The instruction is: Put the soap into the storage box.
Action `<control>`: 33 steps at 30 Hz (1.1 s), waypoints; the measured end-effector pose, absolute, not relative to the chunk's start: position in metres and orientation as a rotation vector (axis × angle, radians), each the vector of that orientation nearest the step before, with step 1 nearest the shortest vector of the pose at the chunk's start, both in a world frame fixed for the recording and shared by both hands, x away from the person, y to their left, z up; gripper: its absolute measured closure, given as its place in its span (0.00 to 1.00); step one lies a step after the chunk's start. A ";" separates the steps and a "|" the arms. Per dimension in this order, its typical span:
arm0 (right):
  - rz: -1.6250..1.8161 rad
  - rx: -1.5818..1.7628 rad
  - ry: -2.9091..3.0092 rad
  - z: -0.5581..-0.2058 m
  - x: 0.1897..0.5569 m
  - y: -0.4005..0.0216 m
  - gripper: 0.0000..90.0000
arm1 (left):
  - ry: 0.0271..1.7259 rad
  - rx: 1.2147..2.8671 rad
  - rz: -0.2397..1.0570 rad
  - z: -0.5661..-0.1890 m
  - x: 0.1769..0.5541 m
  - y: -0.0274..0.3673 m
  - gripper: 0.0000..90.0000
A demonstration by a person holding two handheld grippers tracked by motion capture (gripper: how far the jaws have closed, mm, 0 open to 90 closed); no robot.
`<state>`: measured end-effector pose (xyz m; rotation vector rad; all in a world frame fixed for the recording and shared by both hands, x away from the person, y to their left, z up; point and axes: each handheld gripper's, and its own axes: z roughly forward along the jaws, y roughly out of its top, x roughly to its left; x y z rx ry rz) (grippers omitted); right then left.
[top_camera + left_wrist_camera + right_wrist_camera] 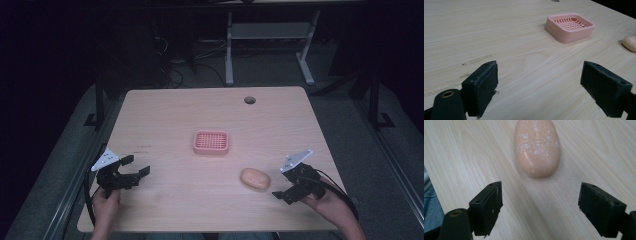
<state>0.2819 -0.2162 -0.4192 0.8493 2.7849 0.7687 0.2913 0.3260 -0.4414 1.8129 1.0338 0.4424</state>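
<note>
Right hand-held gripper [539, 207] is released, jaws spread wide, nothing between them, hovering low over the table [165, 115]. The soap bar [537, 147] lies flat on the table just ahead of its jaws, roughly centred on the gap, long axis running away from the hand-held gripper. Not touching either pad.

Left hand-held gripper [537, 87] is also released and empty; the pink soap dish [569, 27] sits well ahead of it and to its right, with the soap further right at the frame edge.

Handling, as a guess: the bar looks rigid, smooth and rounded, with white dusty flecks on top, probably light. Curved sides mean it could squirt out of a pinch, so slippery is the main risk. The best hold looks like across the short width at mid-length, pads on the two long sides, low near the table. The jaw spread looks wider than the bar, so it should fit. The dish looks like stiff plastic with a slotted floor and could slide if bumped.
</note>
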 end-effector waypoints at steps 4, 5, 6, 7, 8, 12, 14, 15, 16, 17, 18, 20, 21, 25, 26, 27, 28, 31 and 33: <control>0.752 0.814 2.811 -0.417 0.289 -0.206 0.20 | 1.032 1.817 0.441 -0.441 0.291 0.325 0.16; 0.752 0.814 2.811 -0.417 0.289 -0.206 0.20 | 1.031 1.817 0.442 -0.441 0.291 0.325 0.16; 0.751 0.793 2.816 -0.417 0.291 -0.203 0.20 | 1.029 1.817 0.442 -0.441 0.291 0.324 0.16; 0.738 0.781 2.825 -0.416 0.292 -0.200 0.20 | 1.029 1.818 0.441 -0.441 0.291 0.324 0.16; 0.730 0.769 2.830 -0.416 0.294 -0.196 0.20 | 1.030 1.818 0.441 -0.441 0.291 0.324 0.16; 0.692 0.731 2.861 -0.416 0.301 -0.182 0.19 | 1.032 1.818 0.442 -0.441 0.291 0.325 0.16; 0.685 0.728 2.863 -0.416 0.302 -0.180 0.19 | 1.034 1.817 0.441 -0.441 0.291 0.325 0.16; 0.680 0.718 2.867 -0.417 0.304 -0.178 0.19 | 1.033 1.815 0.441 -0.441 0.291 0.325 0.16; 0.673 0.714 2.873 -0.417 0.305 -0.177 0.19 | 1.033 1.813 0.441 -0.441 0.291 0.325 0.16; 0.666 0.710 2.877 -0.417 0.307 -0.175 0.19 | 1.033 1.815 0.440 -0.441 0.291 0.325 0.16; 0.662 0.710 2.883 -0.417 0.308 -0.173 0.19 | 1.033 1.815 0.439 -0.441 0.291 0.325 0.16; 0.651 0.699 2.891 -0.418 0.311 -0.170 0.19 | 1.033 1.813 0.437 -0.441 0.291 0.325 0.16; 0.651 0.702 2.893 -0.417 0.311 -0.169 0.19 | 1.033 1.813 0.438 -0.441 0.291 0.325 0.16; 0.638 0.700 2.902 -0.418 0.316 -0.162 0.19 | 1.034 1.813 0.437 -0.441 0.291 0.325 0.16; 0.627 0.698 2.902 -0.418 0.317 -0.161 0.19 | 1.034 1.812 0.437 -0.441 0.291 0.325 0.16; 0.612 0.695 2.905 -0.419 0.318 -0.157 0.19 | 1.033 1.814 0.437 -0.441 0.291 0.325 0.16; 0.612 0.695 2.905 -0.419 0.318 -0.157 0.19 | 1.033 1.814 0.437 -0.441 0.292 0.325 0.16; 0.598 0.689 2.921 -0.420 0.322 -0.153 0.20 | 1.035 1.814 0.437 -0.441 0.292 0.325 0.16; 0.583 0.686 2.930 -0.422 0.324 -0.150 0.20 | 1.035 1.814 0.437 -0.441 0.292 0.325 0.16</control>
